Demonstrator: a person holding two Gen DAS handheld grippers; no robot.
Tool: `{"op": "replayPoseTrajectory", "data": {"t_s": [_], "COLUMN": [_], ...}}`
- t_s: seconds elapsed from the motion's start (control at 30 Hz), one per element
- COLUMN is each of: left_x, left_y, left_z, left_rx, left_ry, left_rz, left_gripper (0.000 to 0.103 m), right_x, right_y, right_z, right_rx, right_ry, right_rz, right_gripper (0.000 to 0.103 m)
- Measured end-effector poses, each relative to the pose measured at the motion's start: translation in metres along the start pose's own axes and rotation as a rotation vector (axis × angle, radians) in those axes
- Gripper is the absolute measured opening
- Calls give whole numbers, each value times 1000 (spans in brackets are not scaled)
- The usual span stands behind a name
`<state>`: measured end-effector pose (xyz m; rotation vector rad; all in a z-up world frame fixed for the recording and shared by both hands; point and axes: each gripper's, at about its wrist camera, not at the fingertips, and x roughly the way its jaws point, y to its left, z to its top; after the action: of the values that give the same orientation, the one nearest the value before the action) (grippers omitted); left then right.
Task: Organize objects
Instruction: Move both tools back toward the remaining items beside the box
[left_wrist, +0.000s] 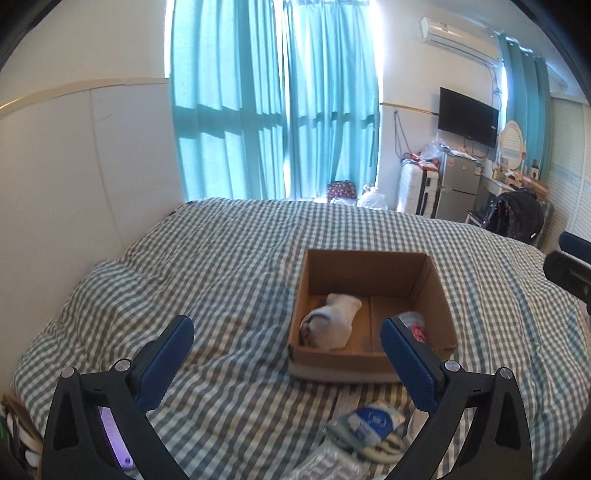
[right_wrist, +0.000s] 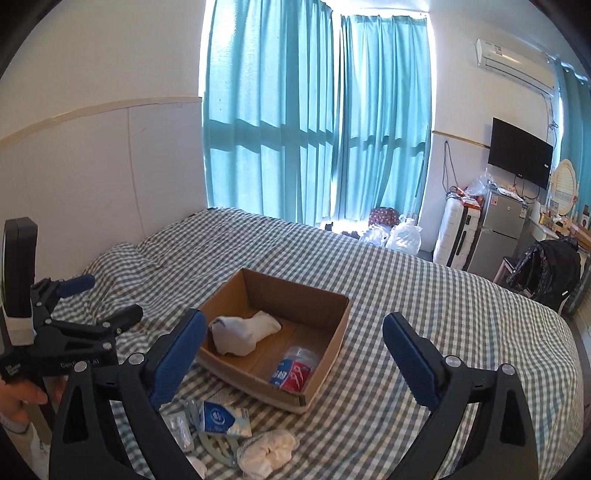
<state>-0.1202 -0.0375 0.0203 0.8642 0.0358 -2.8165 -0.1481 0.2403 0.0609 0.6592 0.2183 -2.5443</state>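
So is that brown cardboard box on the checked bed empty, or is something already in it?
Not empty. The open-topped brown cardboard box holds a rolled white sock and a small clear packet with red and blue print.

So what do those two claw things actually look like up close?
Each gripper, left and right, is a black plastic frame with triangular cut-outs and silver rivets, ending in two fingers faced with textured blue pads. In the right view, the left one shows white lettering, too blurred to read.
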Motion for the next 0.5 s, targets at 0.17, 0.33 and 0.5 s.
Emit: {"op": "replayPoseTrajectory", "data": {"t_s": [0.17, 0.33, 0.5], "left_x": [-4, 13, 29], "left_y": [8, 10, 6], "left_z": [-33, -69, -111], "left_rx": [-19, -27, -7], "left_ry": [33, 104, 162], "left_rz": [7, 19, 47], "left_gripper": [103, 103, 103], "right_x": [-6, 12, 37], "right_y": [1, 6, 8], "right_z": [-33, -69, -110], "right_rx": [-25, -24, -6], "right_ry": [37, 93, 152], "right_rz": [5, 10, 17], "right_gripper": [101, 101, 101]}}
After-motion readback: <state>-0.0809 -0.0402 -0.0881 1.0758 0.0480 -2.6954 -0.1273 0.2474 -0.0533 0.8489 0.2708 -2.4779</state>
